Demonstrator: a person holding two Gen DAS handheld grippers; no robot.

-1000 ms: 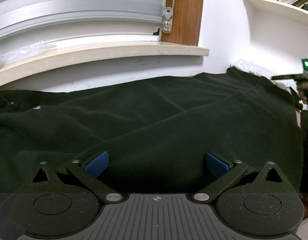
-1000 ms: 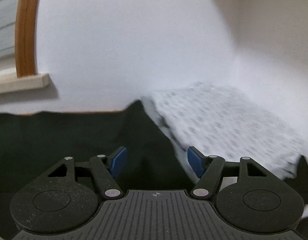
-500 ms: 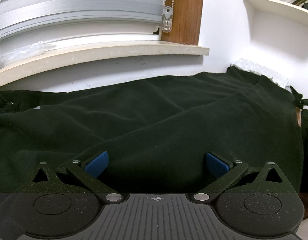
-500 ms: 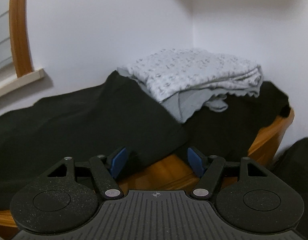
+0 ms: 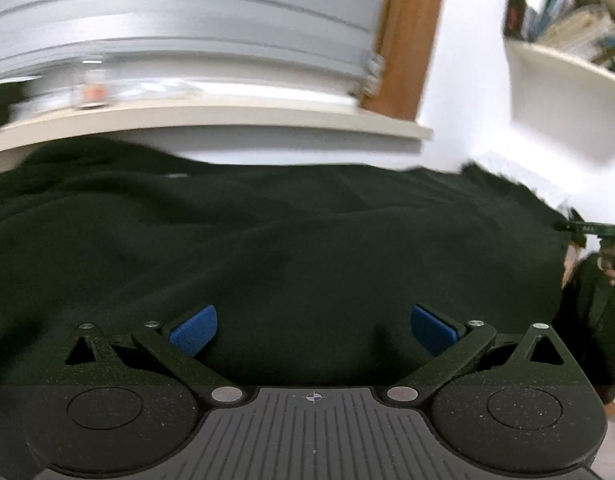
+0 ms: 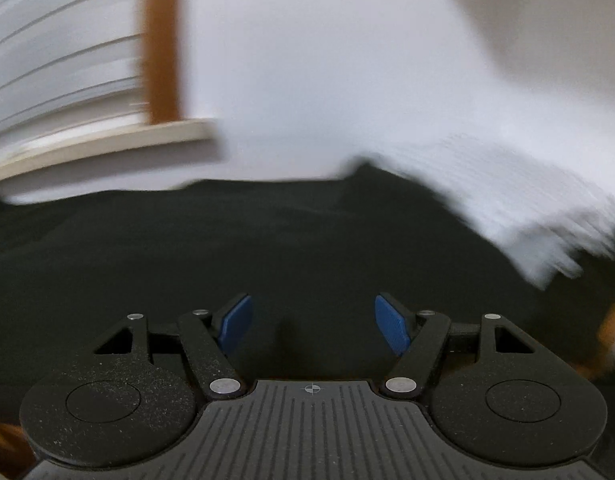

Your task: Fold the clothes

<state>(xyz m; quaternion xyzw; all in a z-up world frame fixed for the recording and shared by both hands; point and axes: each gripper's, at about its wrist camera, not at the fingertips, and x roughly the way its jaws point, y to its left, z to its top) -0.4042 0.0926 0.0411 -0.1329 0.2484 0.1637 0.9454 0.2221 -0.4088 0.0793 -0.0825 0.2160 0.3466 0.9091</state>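
A large black garment (image 5: 291, 240) lies spread over the table and fills the lower half of both wrist views (image 6: 267, 248). My left gripper (image 5: 313, 330) hovers over its near part, jaws wide apart, nothing between the blue pads. My right gripper (image 6: 315, 324) stands open above the same black cloth, its pads also bare. A folded pale patterned garment (image 6: 519, 192) rests on the black one at the right, blurred by motion. The other gripper's edge (image 5: 603, 232) shows at the far right of the left wrist view.
A window sill (image 5: 227, 120) with closed blinds (image 5: 187, 32) and a wooden frame (image 5: 407, 36) runs behind the table. A white shelf with books (image 5: 567, 28) hangs at the upper right. A strip of wooden table edge (image 6: 613, 320) shows at the right.
Both views have swung and blurred. The left gripper shifted left along the black garment; the right gripper swung left from the table's corner and the grey pile to over the black cloth.
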